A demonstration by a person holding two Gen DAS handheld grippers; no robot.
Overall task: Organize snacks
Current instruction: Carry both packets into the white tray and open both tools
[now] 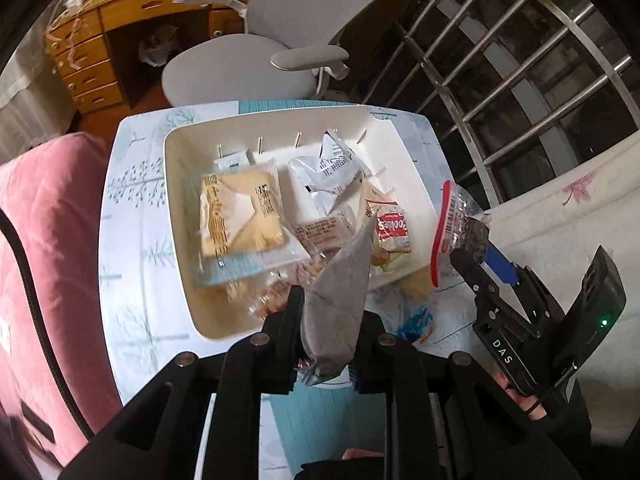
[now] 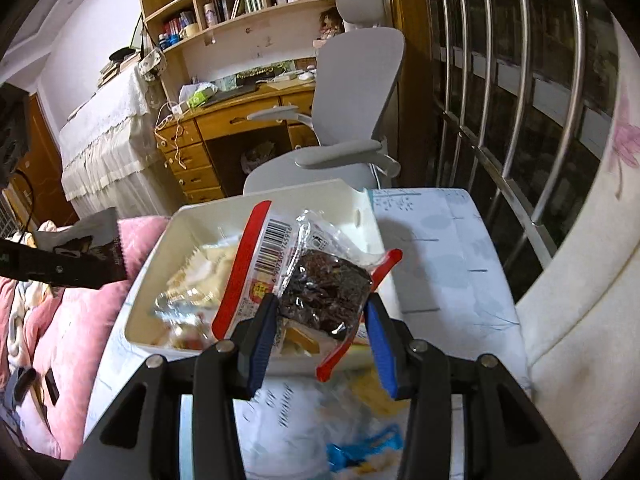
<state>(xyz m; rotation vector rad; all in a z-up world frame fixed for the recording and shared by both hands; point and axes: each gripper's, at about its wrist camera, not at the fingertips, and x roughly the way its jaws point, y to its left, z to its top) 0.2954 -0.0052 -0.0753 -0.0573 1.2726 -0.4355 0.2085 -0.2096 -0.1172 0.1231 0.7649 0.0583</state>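
A white bin [image 1: 176, 184] on the small table holds several snack packets, among them a tan cracker pack [image 1: 240, 208] and a white pouch [image 1: 324, 176]. My left gripper [image 1: 332, 320] is shut on a grey foil packet [image 1: 340, 292] and holds it over the bin's near edge. My right gripper [image 2: 320, 320] is shut on a clear red-edged packet of dark snack [image 2: 320, 288], held above the bin's right side [image 2: 360, 208]. The right gripper also shows in the left wrist view [image 1: 476, 256], and the grey packet shows in the right wrist view [image 2: 92, 248].
More loose snacks [image 2: 360, 440] lie on the patterned tablecloth [image 2: 448, 264] in front of the bin. A pink cushion [image 1: 44, 248] is to the left, a grey office chair [image 1: 280, 40] and a wooden desk [image 1: 92, 60] behind, and window bars [image 1: 520, 60] to the right.
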